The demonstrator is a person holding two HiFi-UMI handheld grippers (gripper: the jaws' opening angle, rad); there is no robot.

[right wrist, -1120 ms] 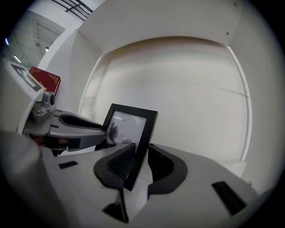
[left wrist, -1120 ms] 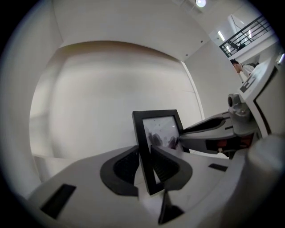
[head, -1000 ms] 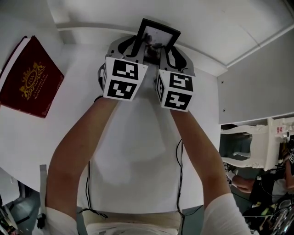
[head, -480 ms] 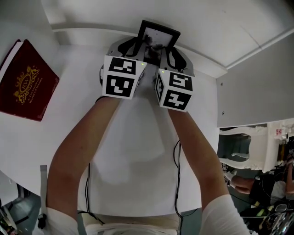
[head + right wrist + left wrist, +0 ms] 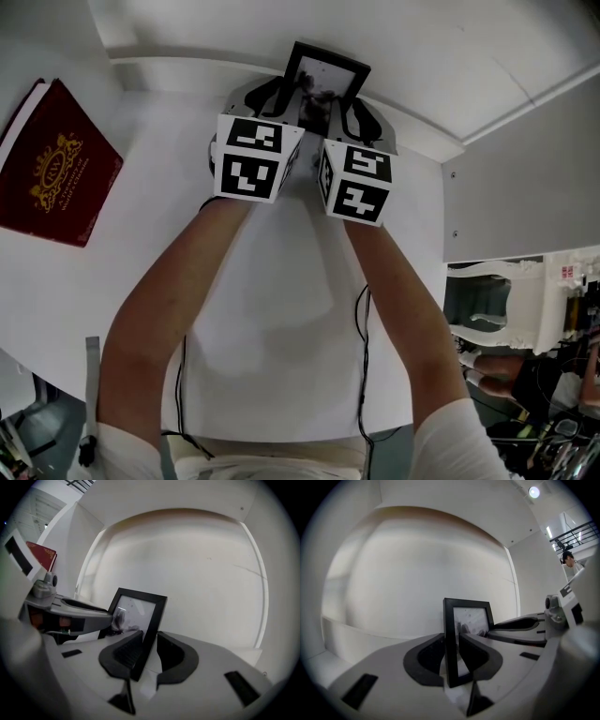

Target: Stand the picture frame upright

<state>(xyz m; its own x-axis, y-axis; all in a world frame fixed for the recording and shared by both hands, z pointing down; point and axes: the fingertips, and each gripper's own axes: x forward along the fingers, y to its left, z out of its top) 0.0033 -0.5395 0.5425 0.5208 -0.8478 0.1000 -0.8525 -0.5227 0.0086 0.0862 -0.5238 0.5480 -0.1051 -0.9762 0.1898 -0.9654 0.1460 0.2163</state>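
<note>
A black picture frame (image 5: 324, 79) with a grey photo stands nearly upright at the far edge of the white table (image 5: 281, 309), close to the wall. My left gripper (image 5: 278, 99) is shut on its left edge. The right gripper (image 5: 351, 111) is shut on its right edge. In the left gripper view the frame (image 5: 469, 618) rises between the dark pads of my left gripper (image 5: 452, 654), with the right gripper (image 5: 524, 624) beside it. In the right gripper view the frame (image 5: 137, 613) leans a little left in the right gripper (image 5: 146, 654).
A dark red book (image 5: 54, 165) with a gold crest lies on the table at the left. A white wall ledge (image 5: 187, 58) runs just behind the frame. A white carved chair (image 5: 511, 286) stands off the table's right edge.
The left gripper's marker cube has rolled slightly. The frame and both grips stay where they were.
</note>
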